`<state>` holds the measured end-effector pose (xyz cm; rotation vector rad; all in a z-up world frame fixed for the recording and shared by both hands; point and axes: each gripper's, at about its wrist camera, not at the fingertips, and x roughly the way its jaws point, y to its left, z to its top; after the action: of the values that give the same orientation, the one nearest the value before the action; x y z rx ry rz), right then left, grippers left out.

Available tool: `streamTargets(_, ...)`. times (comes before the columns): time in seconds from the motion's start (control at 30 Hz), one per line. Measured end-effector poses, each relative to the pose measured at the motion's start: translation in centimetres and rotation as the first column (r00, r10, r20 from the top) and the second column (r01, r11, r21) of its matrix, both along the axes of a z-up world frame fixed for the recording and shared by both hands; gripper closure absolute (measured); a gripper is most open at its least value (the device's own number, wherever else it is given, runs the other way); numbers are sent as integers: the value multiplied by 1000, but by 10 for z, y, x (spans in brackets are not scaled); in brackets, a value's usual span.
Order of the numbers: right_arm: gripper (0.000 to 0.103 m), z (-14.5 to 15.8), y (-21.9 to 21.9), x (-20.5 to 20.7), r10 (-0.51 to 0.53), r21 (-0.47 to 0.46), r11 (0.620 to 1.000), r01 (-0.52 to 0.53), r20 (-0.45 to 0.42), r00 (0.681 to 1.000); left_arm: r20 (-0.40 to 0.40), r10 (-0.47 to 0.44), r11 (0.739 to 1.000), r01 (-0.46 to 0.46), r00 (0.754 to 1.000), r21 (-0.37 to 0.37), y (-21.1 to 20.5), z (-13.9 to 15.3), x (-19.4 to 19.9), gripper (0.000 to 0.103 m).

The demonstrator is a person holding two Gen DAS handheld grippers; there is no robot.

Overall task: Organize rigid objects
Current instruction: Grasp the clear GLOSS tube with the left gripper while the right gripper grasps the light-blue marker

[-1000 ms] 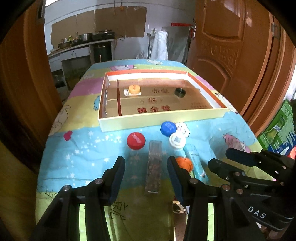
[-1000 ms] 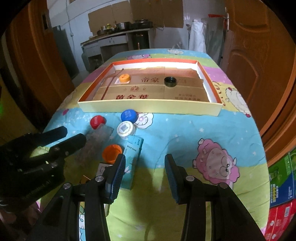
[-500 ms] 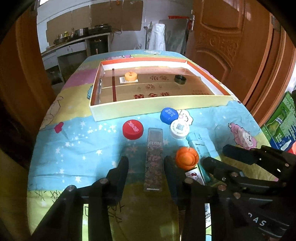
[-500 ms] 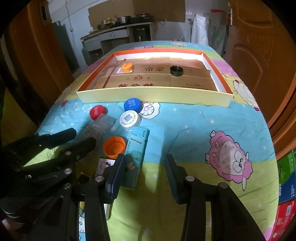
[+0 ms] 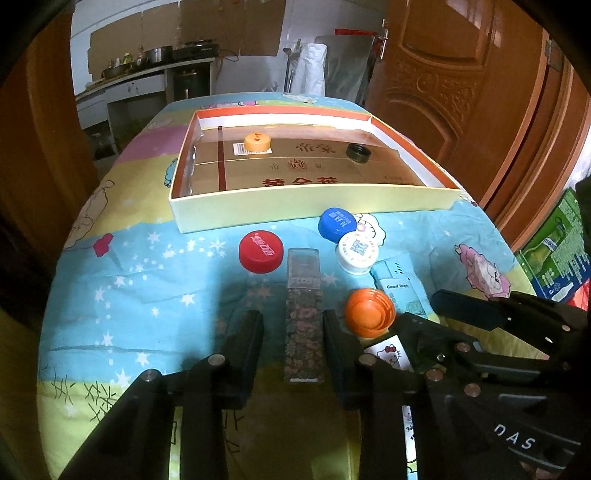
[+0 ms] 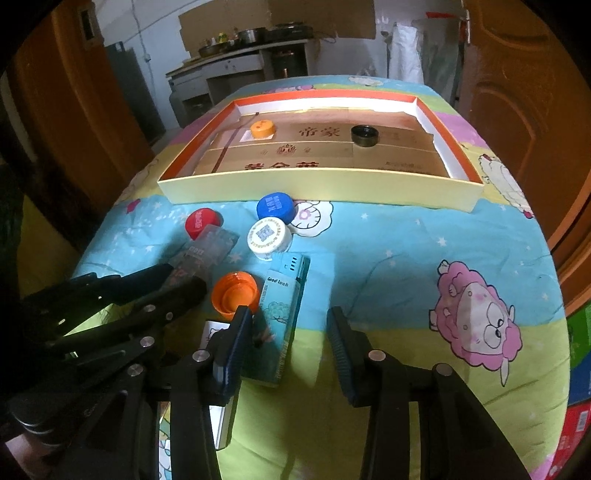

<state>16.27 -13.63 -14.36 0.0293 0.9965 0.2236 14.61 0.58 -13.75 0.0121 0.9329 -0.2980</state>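
A carved brown wooden door [image 5: 454, 92] stands at the right, another brown panel [image 5: 40, 147] at the left. Against the white far wall [image 5: 110, 44] a kitchen counter [image 5: 147, 74] carries pots [image 5: 159, 55], beneath taped cardboard sheets [image 5: 229, 29]. A cartoon-print cloth [image 5: 147, 288] covers the bench.

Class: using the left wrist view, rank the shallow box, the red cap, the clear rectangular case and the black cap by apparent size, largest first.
1. shallow box
2. clear rectangular case
3. red cap
4. black cap

The black cap lies farther from the camera, inside the box, so its true size against the red cap is unsure.
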Motion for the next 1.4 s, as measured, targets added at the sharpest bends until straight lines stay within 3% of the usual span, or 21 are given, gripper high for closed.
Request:
streamTargets(0.27, 64, -2, 5, 3, 17, -16, 1000, -17, -6, 1000, 5, 3, 1000, -3, 1000, 17, -1, 0, 0, 76)
streamTargets(0.4, 72, -3, 8, 5, 17, -41, 999, -17, 6, 1000, 11, 6, 999, -6, 1000, 42, -5, 0, 1, 76)
streamTargets(0.5, 86, -4, 8, 5, 5, -51, 999, -4, 9, 1000, 21, -1, 998, 0, 1000, 58, -6, -1, -1, 76)
streamTargets(0.6, 89, -3, 2, 5, -5, -26, 1000, 5, 2, 1000, 18, 1, 999, -2, 1000, 36, -3, -1, 0, 83)
streamTargets(1.03, 90, 3, -7, -3, -23, 18, 1000, 22, 12, 1000, 30, 12, 1000, -11, 999, -30, 5, 5, -2, 83)
streamTargets(1.4, 90, 23, -15, -6, -37, 36, 999, 35, 55, 998, 92, -3, 999, 7, 996, -45, 0, 37, -9, 83)
